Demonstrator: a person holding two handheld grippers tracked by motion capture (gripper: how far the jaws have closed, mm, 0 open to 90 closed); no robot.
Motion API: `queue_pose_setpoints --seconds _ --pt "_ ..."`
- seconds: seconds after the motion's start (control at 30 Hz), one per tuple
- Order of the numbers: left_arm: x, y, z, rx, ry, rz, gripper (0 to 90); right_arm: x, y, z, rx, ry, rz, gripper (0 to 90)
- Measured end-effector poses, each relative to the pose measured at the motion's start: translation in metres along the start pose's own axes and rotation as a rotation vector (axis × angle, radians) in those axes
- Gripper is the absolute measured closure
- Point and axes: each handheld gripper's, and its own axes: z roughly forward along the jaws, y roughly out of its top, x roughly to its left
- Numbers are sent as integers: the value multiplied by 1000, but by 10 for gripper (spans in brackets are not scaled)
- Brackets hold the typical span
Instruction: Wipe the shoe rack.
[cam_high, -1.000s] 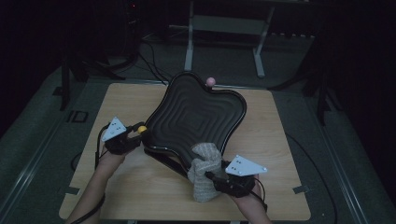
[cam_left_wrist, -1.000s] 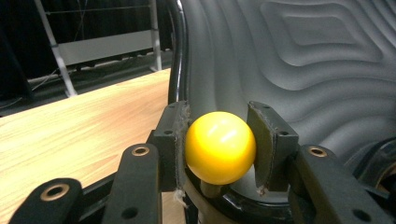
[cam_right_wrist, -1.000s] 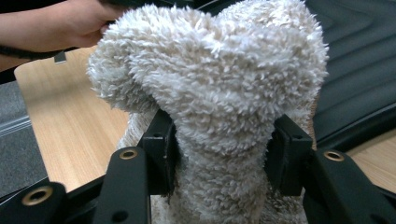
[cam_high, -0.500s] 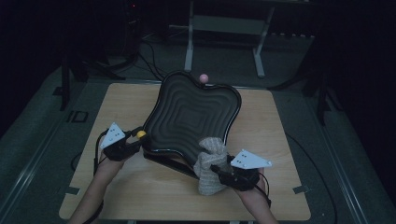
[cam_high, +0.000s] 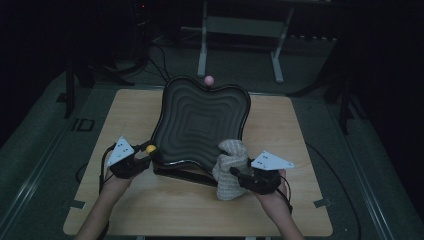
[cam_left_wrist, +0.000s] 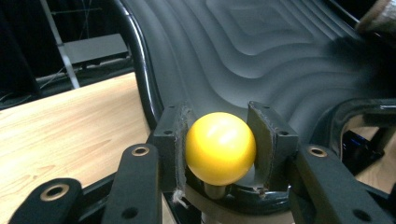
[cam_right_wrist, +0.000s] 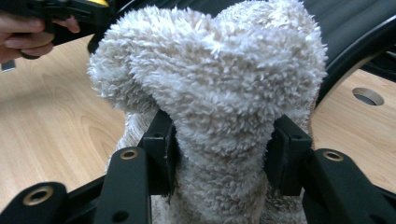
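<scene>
L gripper (cam_left_wrist: 219, 154): fingers (cam_left_wrist: 169, 140) clamped narrow on a yellow ball knob (cam_left_wrist: 220, 147), one pad each side, knob sitting on a short stem at the near-left corner of the tray. In the high view the L gripper (cam_high: 141, 159) sits at that same corner, w/ the knob (cam_high: 150, 148) just past its tips. Prob. gripped there to steady or steer the tray while the other hand works.

R gripper (cam_right_wrist: 222, 149): fingers (cam_right_wrist: 161, 149) pinch a bunched cream fleece cloth (cam_right_wrist: 215, 88) at its waist; the fluffy wad bulges out ahead of the pads, loose end hangs below. In the high view the R gripper (cam_high: 239, 176) is at the tray's near-right edge, cloth (cam_high: 231, 167) lying over the rim, partly on the tray, rest draping to the table (cam_high: 125, 115). Held bunched so a thick pad faces the surface – looks like wiping.

Tray (cam_high: 202, 125): black, wavy-edged, w/ stepped concentric ridges; near edge rests on a dark base, surface tilted. Long axis runs near-to-far, leaning slightly right at the far end. A pink ball knob (cam_high: 208, 80) tops the far edge. Cloth's long axis roughly near-far too, wad pointing far toward tray centre.
</scene>
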Motion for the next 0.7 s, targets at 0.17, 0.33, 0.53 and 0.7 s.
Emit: queue_pose_setpoints --seconds 0.17,0.33,0.53,0.7 --pt "-4 0 -2 5 8 -2 590 -7 2 3 2 -1 16 516" --pt "-8 0 -3 8 15 3 590 -14 4 8 -2 -12 18 522" --pt "-13 0 -4 9 34 6 590 -21 7 12 1 -18 21 530" --pt "-17 -2 -9 5 53 2 590 -24 10 17 7 -18 21 540"
